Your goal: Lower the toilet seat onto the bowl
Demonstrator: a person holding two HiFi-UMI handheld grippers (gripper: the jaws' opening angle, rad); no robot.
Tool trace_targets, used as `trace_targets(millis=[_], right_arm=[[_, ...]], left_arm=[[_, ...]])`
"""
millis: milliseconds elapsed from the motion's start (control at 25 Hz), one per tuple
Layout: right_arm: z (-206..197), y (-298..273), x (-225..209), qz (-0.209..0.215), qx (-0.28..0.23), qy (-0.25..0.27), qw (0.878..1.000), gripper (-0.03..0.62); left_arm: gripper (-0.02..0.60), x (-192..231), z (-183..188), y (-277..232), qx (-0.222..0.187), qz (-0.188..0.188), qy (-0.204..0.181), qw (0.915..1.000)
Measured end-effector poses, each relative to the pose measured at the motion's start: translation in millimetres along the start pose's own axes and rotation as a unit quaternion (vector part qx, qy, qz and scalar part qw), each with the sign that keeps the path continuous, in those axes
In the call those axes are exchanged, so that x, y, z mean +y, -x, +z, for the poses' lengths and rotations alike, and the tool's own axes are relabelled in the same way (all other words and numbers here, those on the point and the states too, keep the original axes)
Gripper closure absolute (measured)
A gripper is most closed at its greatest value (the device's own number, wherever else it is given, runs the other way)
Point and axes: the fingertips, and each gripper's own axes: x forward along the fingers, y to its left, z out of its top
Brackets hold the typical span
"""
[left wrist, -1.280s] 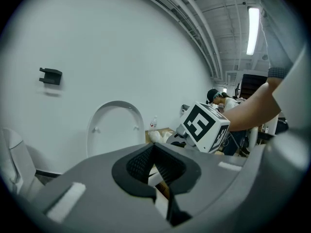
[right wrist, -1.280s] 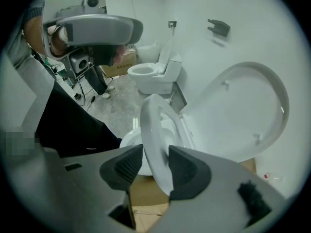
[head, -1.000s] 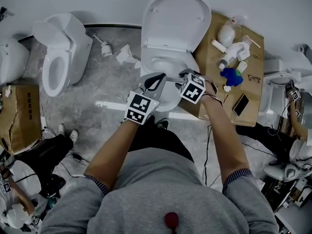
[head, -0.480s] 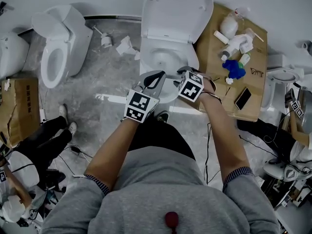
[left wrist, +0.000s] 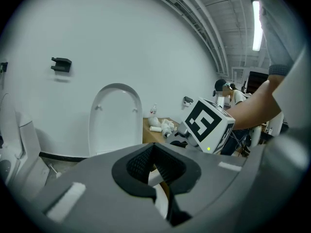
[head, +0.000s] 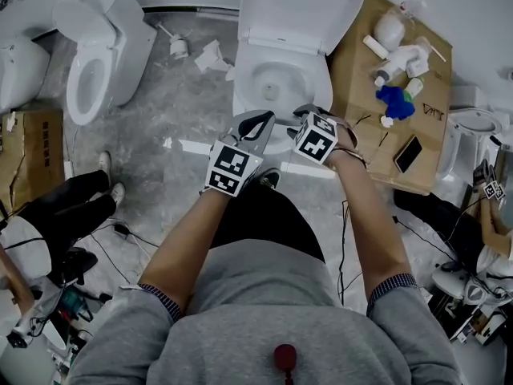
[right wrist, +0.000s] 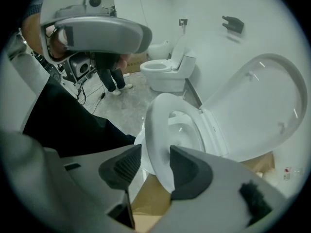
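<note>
A white toilet stands ahead with its lid [head: 300, 6] raised against the wall. The seat [right wrist: 163, 130] is low over the bowl [head: 276, 83]; I cannot tell if it rests on it. My right gripper [right wrist: 154, 161] is at the front rim with the seat's edge between its wide jaws. One pad [right wrist: 187, 166] is against the seat and the other pad [right wrist: 127, 165] stands just off it. In the head view this gripper [head: 303, 115] is right of my left gripper [head: 258, 125]. My left gripper [left wrist: 153, 149] hovers shut and empty, facing the lid [left wrist: 115, 118].
A second toilet [head: 100, 62] stands at the left, with broken white pieces [head: 210, 54] on the floor between. A cardboard-topped stand [head: 361, 135] right of the bowl carries bottles, a blue cloth [head: 397, 103] and a phone [head: 407, 153]. A bystander's legs [head: 64, 215] are at the left.
The head view has tipped, so the toilet sits higher in the frame. Both grippers stay at the bowl's front rim. The bystander at the left has shifted.
</note>
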Motion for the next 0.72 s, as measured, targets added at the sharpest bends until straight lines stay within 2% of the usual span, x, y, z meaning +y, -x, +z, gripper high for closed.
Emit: trace_targets(millis=[720], right_arm=[[-26.8,-63.2,50.3,0.044,-0.002,-0.012,0.999,0.402]], left_arm=[[0.572,-5.0,-84.6,-7.8,0.040,0.005,0.038,0.9985]])
